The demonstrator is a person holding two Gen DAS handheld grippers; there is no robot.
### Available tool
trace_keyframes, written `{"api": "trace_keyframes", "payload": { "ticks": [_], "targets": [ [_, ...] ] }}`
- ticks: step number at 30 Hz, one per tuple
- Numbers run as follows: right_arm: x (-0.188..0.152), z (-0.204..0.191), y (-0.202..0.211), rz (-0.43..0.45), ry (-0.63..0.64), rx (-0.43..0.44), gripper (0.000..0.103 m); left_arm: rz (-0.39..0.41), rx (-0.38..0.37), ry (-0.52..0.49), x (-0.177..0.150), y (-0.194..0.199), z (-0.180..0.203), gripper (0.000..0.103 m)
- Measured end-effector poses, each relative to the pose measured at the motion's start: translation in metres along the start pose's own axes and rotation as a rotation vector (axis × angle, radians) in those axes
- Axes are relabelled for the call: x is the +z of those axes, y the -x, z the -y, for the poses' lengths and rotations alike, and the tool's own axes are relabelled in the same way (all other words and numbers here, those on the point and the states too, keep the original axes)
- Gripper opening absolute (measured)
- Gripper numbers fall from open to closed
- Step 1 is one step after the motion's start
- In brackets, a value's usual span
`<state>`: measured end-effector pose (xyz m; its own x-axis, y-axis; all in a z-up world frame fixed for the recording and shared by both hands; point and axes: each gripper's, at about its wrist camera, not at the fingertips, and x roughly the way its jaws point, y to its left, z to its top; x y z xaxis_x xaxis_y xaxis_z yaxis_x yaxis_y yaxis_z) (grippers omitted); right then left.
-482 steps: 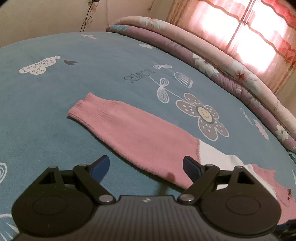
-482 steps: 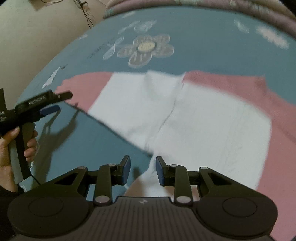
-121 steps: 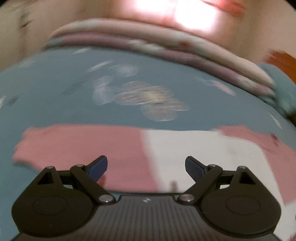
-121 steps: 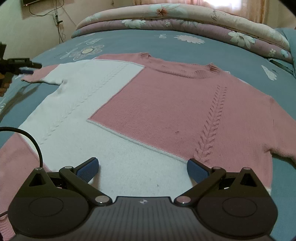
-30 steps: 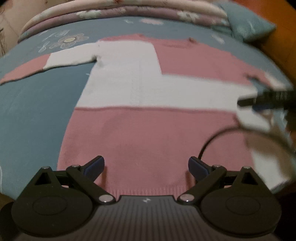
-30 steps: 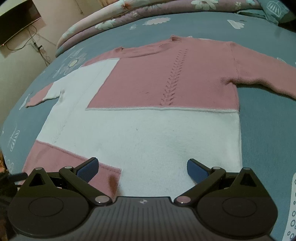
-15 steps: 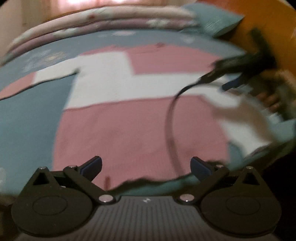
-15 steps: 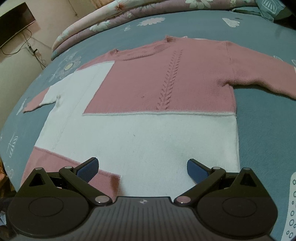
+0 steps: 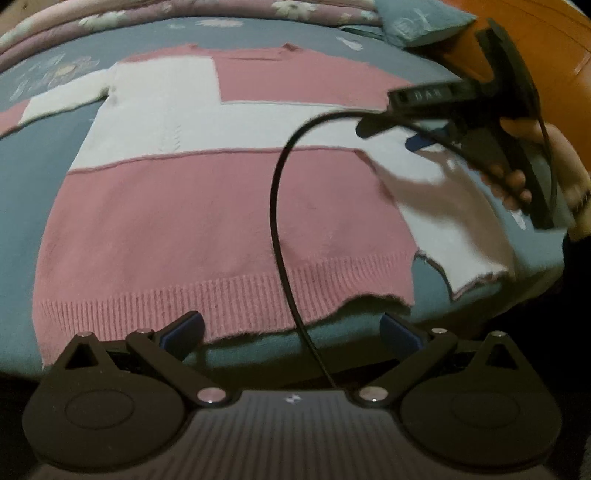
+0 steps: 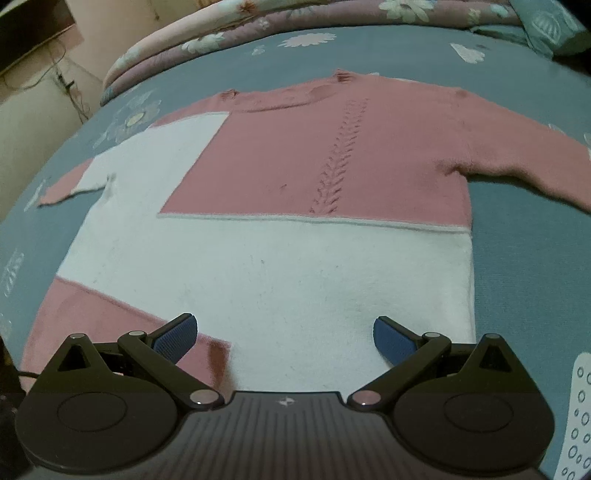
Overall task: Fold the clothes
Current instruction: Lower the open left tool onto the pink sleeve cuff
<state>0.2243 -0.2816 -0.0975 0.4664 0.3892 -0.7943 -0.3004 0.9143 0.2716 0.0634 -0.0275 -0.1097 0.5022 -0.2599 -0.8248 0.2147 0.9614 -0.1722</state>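
Pink-and-white sweater (image 10: 295, 229) lay flat on bed (image 10: 517, 258), sleeves out, ready for folding. Left gripper (image 9: 291, 328) and right gripper (image 10: 284, 332) near hem, jaws wide apart, holding nothing.

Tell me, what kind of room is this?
Most likely a bedroom: the sweater lies spread on a bed's blue flowered sheet, with a rolled floral quilt and a pillow beyond it.

Bed: teal flower-printed bedsheet (image 10: 388, 48)
Far edge: rolled pink-and-purple floral quilt (image 10: 258, 22)
Wall: beige plaster wall (image 10: 33, 122), dangling dark cables
Light: dim
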Motion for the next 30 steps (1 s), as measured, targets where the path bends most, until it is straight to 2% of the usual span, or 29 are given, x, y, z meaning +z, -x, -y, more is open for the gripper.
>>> {"api": "trace_keyframes", "payload": {
  "ticks": [6,10,14,20,22,28,30],
  "targets": [
    [-0.004,0.001,0.0,0.013,0.021,0.002,0.103,0.034,0.056,-0.057,0.011,0.012,0.003,0.101],
    [-0.004,0.002,-0.001,0.019,0.025,0.003,0.103,0.058,0.061,-0.075,0.021,0.014,-0.001,0.101],
    [-0.007,-0.007,-0.004,0.025,0.08,-0.036,0.103,0.073,0.057,-0.068,0.031,0.01,-0.006,0.101],
    [-0.015,-0.026,-0.012,0.016,0.19,-0.128,0.103,0.014,-0.011,-0.021,0.023,-0.008,-0.008,0.101],
    [-0.015,-0.026,-0.012,0.019,0.194,-0.132,0.103,-0.015,-0.036,-0.006,0.017,-0.014,-0.009,0.101],
    [-0.013,-0.021,-0.01,0.02,0.189,-0.113,0.103,-0.051,-0.094,-0.014,0.012,0.009,-0.015,0.101],
    [-0.013,-0.023,-0.011,0.018,0.2,-0.123,0.103,-0.041,-0.054,-0.046,0.017,0.027,-0.025,0.101]
  ]
}}
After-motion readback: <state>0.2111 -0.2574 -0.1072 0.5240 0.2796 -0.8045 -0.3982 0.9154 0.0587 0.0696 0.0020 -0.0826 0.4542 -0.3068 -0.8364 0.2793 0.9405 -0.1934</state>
